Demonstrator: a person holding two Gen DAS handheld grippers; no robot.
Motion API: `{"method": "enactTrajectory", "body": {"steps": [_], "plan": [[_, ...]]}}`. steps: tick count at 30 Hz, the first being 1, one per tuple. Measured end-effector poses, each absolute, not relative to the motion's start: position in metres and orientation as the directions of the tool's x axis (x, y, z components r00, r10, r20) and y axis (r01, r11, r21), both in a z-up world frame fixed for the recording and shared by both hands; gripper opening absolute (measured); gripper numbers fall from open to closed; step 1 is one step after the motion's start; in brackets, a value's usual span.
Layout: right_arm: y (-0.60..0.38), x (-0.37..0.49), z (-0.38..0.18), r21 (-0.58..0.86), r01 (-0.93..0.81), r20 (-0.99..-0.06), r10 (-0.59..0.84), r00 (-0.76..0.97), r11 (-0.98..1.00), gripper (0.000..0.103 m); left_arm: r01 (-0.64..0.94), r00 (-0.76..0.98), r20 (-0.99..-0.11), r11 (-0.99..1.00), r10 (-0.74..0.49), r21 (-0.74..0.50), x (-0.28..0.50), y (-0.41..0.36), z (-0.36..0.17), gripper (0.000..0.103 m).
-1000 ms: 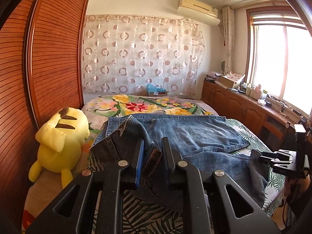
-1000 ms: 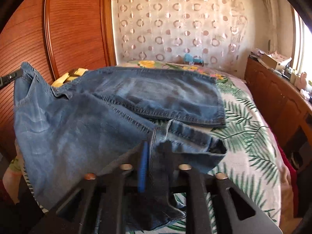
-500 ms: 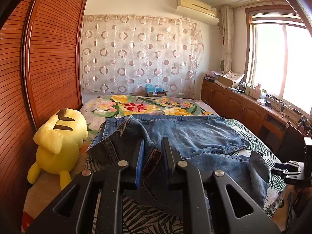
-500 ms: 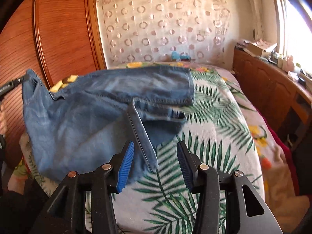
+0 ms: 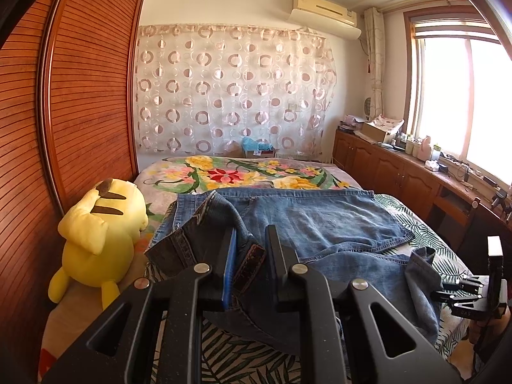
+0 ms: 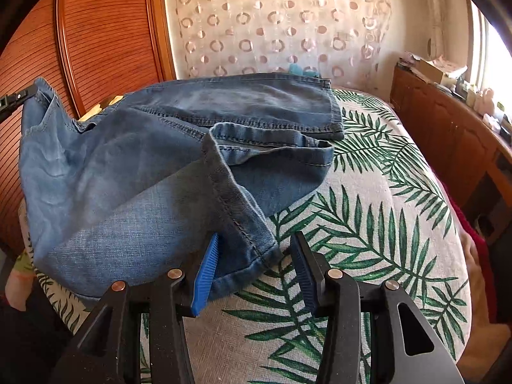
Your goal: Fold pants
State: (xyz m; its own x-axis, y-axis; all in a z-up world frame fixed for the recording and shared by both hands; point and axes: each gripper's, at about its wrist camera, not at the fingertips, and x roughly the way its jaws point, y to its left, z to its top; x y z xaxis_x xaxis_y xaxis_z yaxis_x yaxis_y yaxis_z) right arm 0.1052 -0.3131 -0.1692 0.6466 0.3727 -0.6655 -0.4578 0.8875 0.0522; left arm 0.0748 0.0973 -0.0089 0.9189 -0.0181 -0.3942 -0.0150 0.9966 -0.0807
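At the bottom centre of the left wrist view, our left tool [image 5: 250,256] sits nearly closed on the waistband of the jeans [image 5: 320,224], holding that end lifted off the bed [image 5: 224,172]; the band w/ its dark inner strip is pinched between the pads.

Lower centre of the right wrist view: our right tool [image 6: 256,268] has its jaws closing round a hem corner of the jeans. The cloth lies between them, against the blue left pad, but the right pad is still clear of it, so no grip yet.

Step in hand, as we read it: getting hold of the leg end w/ the waist already held, so the pair can be lifted and laid straight for the first fold. We're early on, nothing neatly folded yet. Next move calls for closing fully on both layers of that hem, then pulling gently away from the waist to take out slack.

Jeans themselves: mid-blue faded denim, spread across the middle of both views over the leaf-print bedspread [image 6: 368,224]. One leg lies fairly flat toward the top, the nearer leg rumpled, its hem turned over. A thin corner grip could slip.
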Motion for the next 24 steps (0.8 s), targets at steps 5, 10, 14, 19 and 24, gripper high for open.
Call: {"method": "enactTrajectory", "body": {"steps": [5,10,14,19,24], "plan": [[-0.308,0.1,-0.168,0.035,-0.514,-0.676,0.399,0.619,0.857,0.009,-0.03,0.923,-0.386,0.996,-0.005,-0.085,0.079,0.106,-0.003,0.018],[-0.326,0.091,-0.141,0.039,-0.473,-0.603,0.398,0.692,0.88,0.008,-0.042,0.929,-0.369,0.996,0.01,-0.079,0.079,0.113,0.005,0.018],[-0.346,0.081,-0.107,0.039,-0.445,-0.522,0.398,0.754,0.894,0.008,-0.061,0.936,-0.351,0.994,0.026,-0.089,0.08,0.12,0.012,0.018],[-0.364,0.073,-0.076,0.036,-0.43,-0.453,0.398,0.798,0.902,0.008,-0.078,0.94,-0.339,0.991,0.038,-0.105,0.083,0.133,0.019,0.018],[-0.366,0.074,-0.062,0.01,-0.428,-0.422,0.392,0.817,0.903,0.008,-0.09,0.942,-0.33,0.992,0.057,-0.087,0.088,0.136,0.027,0.018]]}}
